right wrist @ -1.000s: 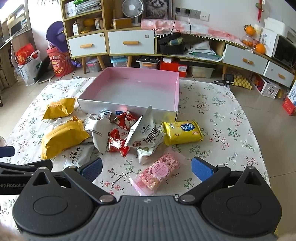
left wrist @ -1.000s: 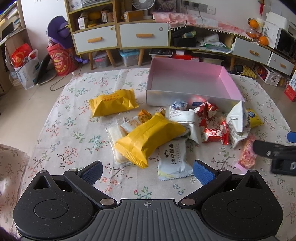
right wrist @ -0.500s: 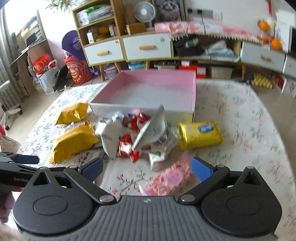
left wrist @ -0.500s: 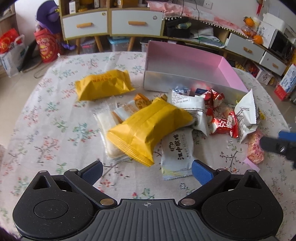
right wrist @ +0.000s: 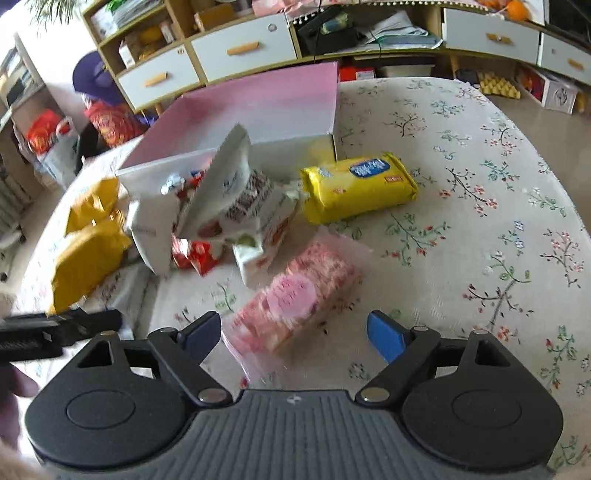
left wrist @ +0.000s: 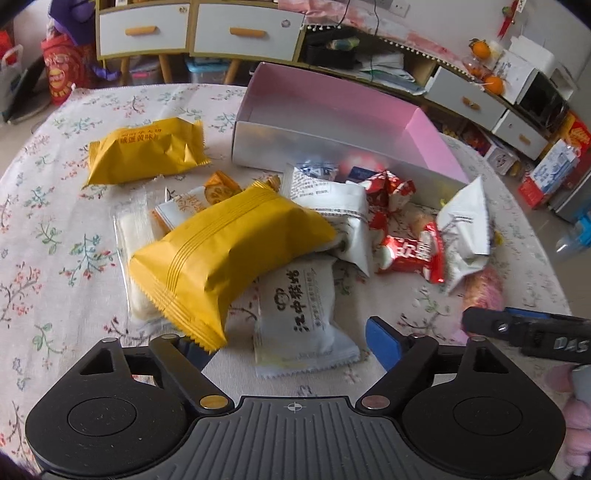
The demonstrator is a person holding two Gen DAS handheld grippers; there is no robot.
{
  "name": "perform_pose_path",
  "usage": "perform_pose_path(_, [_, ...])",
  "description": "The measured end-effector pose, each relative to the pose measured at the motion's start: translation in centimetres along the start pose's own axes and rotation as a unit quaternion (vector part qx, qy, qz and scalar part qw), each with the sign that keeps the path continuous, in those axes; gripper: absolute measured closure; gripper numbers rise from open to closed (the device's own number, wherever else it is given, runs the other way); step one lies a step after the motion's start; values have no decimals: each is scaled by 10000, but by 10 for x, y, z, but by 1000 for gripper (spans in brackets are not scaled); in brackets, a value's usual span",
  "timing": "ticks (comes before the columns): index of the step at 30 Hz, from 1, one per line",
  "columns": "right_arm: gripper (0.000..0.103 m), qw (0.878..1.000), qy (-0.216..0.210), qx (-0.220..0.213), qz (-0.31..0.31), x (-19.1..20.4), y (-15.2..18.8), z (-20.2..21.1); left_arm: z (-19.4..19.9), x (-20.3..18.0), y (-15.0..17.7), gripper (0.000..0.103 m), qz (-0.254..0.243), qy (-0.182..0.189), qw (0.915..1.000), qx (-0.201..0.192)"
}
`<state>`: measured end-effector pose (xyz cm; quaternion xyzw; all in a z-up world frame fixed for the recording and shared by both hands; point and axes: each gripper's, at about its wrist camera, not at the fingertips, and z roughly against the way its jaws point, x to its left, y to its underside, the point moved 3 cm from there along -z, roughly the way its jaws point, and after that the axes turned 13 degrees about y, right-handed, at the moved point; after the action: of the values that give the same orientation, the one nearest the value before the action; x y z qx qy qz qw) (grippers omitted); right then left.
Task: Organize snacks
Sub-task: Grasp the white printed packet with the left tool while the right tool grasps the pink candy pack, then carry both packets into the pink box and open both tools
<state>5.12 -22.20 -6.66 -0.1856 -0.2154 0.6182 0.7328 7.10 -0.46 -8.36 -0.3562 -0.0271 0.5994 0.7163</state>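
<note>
Judging from here, I have barely begun: the pink box [left wrist: 428, 133] at upper centre looks bare, and the snacks [left wrist: 236, 247] lie heaped on the tabletop [left wrist: 55, 229] before it. My left claw [left wrist: 284, 338] and right claw [right wrist: 295, 332] both gape wide, holding nothing.

A home living room: drawer cabinets [left wrist: 243, 33], floral tablecloth [right wrist: 480, 206].

"江中猴姑" on white pkt [left wrist: 301, 314]; "咸蛋黄味" on yellow pkt [left wrist: 144, 149]; "DAS" on right gripper [left wrist: 532, 332].
</note>
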Motion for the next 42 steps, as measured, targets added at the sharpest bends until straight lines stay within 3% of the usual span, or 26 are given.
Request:
perform_pose_path(5, [17, 9995, -222, 50, -220, 6, -4, -3, -6, -3, -3, 25, -133, -260, 9995, -86])
perform_pose_path(14, [30, 9997, 201, -103, -107, 11, -10, -10, -9, -8, -3, 36, -385, -546, 9977, -71])
perform_pose_path(23, [56, 9965, 718, -232, 368, 18, -9, -9, -4, -7, -3, 53, -486, -545, 9973, 24])
perform_pose_path(28, [72, 9959, 791, -245, 366, 13, -11, -10, -2, -6, -3, 57, -484, -524, 9974, 64])
perform_pose_path(42, [74, 9975, 649, -190, 190, 6, -13, -6, 8, -5, 0, 64, -480, -337, 9982, 106])
